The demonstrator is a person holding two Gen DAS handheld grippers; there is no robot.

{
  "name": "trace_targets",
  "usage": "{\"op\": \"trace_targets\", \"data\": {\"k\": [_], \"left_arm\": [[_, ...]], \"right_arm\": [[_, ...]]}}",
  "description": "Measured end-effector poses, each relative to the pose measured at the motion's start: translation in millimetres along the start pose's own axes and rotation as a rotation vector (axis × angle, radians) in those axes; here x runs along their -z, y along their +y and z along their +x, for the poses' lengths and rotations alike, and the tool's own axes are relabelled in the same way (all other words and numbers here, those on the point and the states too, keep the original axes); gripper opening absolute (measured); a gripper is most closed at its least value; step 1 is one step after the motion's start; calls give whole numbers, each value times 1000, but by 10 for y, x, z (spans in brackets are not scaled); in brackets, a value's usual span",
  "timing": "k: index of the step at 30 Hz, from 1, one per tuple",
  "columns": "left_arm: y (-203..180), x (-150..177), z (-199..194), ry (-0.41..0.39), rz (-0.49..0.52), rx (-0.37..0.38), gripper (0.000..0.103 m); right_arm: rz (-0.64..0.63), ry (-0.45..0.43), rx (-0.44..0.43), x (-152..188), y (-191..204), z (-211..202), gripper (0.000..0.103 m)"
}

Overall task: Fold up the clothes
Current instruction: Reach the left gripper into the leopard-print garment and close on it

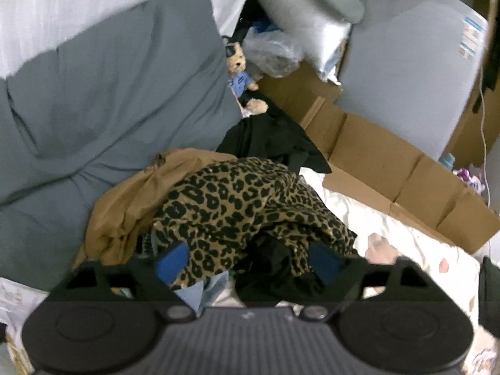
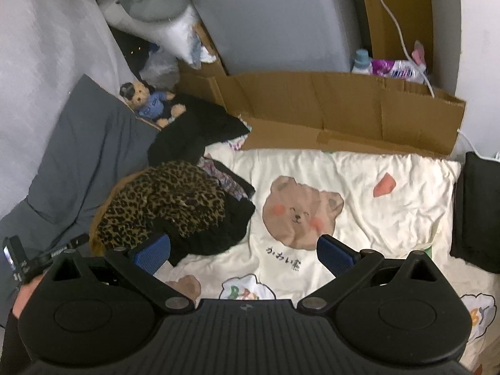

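Two grippers hang with fingers spread wide over a cream bear-print blanket [image 2: 359, 172]: the left gripper [image 1: 248, 261] straddling a heap topped by a leopard-print garment [image 1: 237, 200] beside a tan one [image 1: 131, 200], the right gripper [image 2: 243, 254] gripping nothing, just right of that heap.

Crumpled leopard-print garment [image 2: 162, 200] atop a heap of black [image 2: 215, 231] and tan clothes [image 1: 125, 200] on cream bedding
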State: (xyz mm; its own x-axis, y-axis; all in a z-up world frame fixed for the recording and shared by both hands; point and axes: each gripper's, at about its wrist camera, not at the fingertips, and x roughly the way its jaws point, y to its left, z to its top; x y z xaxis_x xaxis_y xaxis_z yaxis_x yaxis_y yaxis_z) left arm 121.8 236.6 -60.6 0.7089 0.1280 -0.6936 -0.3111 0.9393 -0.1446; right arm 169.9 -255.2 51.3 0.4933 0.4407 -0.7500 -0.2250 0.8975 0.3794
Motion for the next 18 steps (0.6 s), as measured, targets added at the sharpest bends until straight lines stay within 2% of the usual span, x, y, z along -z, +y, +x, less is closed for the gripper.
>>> {"op": "trace_targets", "data": {"k": [2, 8, 10, 14, 18], "left_arm": [[29, -25, 65, -4, -31, -13, 75], [8, -87, 291, 22, -27, -35, 76], [4, -99, 375, 28, -20, -48, 80], [6, -85, 575, 28, 0, -73, 95], [-15, -52, 767, 25, 26, -85, 96]], "right_arm": [[-23, 27, -9, 23, -54, 60, 102], [-65, 40, -18, 32, -169, 192, 102], [-60, 47, -19, 30, -214, 242, 102], [-85, 59, -14, 42, -261, 340, 102], [-109, 83, -17, 57, -299, 469, 102]]}}
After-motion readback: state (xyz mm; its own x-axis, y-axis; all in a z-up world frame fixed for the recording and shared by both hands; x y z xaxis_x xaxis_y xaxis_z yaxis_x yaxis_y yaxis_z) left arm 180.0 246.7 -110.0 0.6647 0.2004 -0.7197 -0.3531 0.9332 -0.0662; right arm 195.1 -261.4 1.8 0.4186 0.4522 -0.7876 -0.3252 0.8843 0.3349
